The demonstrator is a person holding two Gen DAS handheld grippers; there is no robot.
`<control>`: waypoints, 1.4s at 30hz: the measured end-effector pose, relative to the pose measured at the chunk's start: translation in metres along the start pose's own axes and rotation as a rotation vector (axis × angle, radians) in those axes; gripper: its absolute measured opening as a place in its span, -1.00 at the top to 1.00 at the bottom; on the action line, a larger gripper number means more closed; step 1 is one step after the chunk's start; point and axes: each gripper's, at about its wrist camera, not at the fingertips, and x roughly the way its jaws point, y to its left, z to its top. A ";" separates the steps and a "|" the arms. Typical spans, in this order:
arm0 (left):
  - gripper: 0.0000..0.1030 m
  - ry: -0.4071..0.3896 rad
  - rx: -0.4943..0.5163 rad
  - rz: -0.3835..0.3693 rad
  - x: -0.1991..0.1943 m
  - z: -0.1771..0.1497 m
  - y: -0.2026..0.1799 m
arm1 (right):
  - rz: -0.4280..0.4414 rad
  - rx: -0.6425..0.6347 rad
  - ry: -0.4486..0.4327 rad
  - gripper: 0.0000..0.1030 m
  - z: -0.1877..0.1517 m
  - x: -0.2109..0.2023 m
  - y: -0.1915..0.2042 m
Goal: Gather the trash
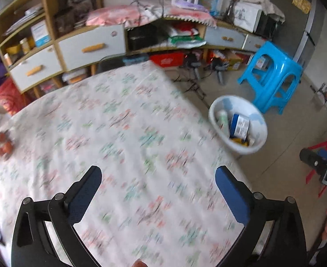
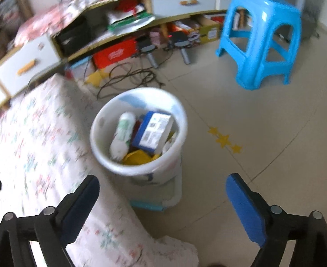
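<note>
1. Where the left wrist view looks down, the left gripper point(image 1: 158, 173) hangs over the worktop with the white floral-print cloth point(image 1: 123, 133); its blue-padded fingers point(image 1: 232, 195) are spread wide with nothing between them.
2. The right gripper point(image 2: 162, 183) hangs over the near edge of the same worktop and the beige tiled floor point(image 2: 263, 120); its blue-padded fingers point(image 2: 245, 207) are likewise spread wide and hold nothing.
3. The round white plastic trash bin point(image 2: 110, 164) stands on the floor just beside the worktop edge, ahead of the right gripper.
4. Inside the bin lie a white cylindrical bottle with green print point(image 2: 122, 136), a blue-and-white cardboard box point(image 2: 153, 131) and yellow crumpled wrapping point(image 2: 136, 156). The bottle and the box lean side by side; the yellow material lies below them.
5. A bright blue plastic stool point(image 2: 263, 29) stands on the floor well apart from the bin, toward the low cabinet with grey drawer fronts and orange handles point(image 1: 90, 46).
6. At the left edge of the worktop in the left wrist view lie small reddish-brown objects point(image 1: 4, 144), too blurred to identify.
7. Yellow star stickers point(image 2: 224, 139) mark the floor to the right of the bin.
</note>
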 end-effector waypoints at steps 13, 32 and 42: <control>-1.00 -0.076 -0.041 0.022 -0.074 -0.082 0.029 | 0.055 -0.144 -0.075 -0.97 -0.069 -0.074 0.070; -1.00 -0.096 -0.057 0.023 -0.077 -0.104 0.025 | 0.015 -0.160 -0.130 -0.98 -0.097 -0.075 0.086; -1.00 -0.095 -0.047 0.019 -0.080 -0.108 0.021 | 0.010 -0.124 -0.120 -0.98 -0.100 -0.075 0.073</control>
